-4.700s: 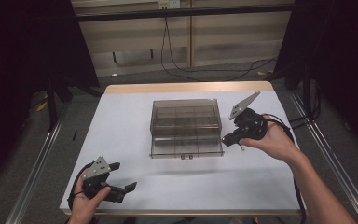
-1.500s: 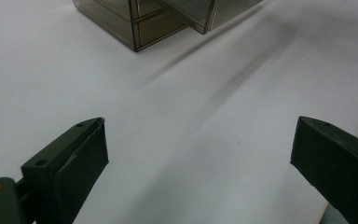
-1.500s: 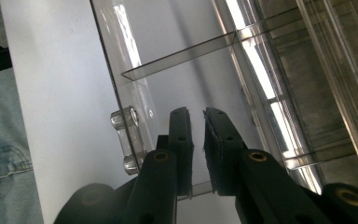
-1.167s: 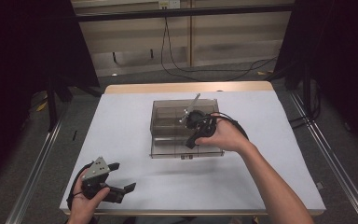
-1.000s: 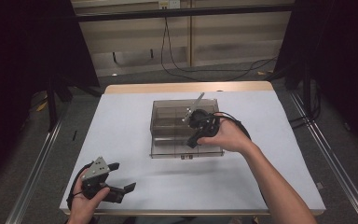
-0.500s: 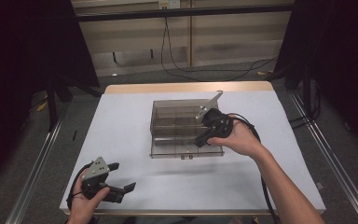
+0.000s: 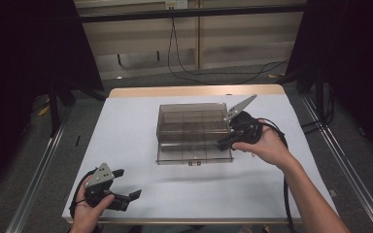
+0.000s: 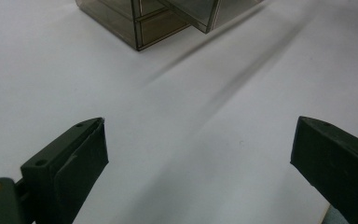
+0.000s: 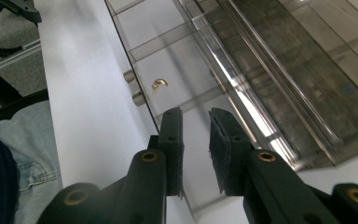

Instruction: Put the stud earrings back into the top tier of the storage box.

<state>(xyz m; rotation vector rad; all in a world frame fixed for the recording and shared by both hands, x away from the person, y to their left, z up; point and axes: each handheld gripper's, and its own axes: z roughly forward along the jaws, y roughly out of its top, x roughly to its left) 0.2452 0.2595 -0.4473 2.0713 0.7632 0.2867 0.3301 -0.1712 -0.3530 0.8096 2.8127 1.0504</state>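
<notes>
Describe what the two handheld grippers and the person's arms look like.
Both the left gripper and the right gripper are black, each with two blocky matte jaws joined by brass-coloured pivots and a grey three-cornered plate on top. A black cable trails from each. The forearms are bare, with no sleeves showing. Blue jeans appear in the right gripper view.

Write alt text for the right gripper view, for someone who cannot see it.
Two black fingers of the right gripper, a narrow gap between them with nothing in it, hang over the front corner of a clear smoky plastic box with dividers inside. The box sits on a white table, two small hinge knobs on its side.
</notes>
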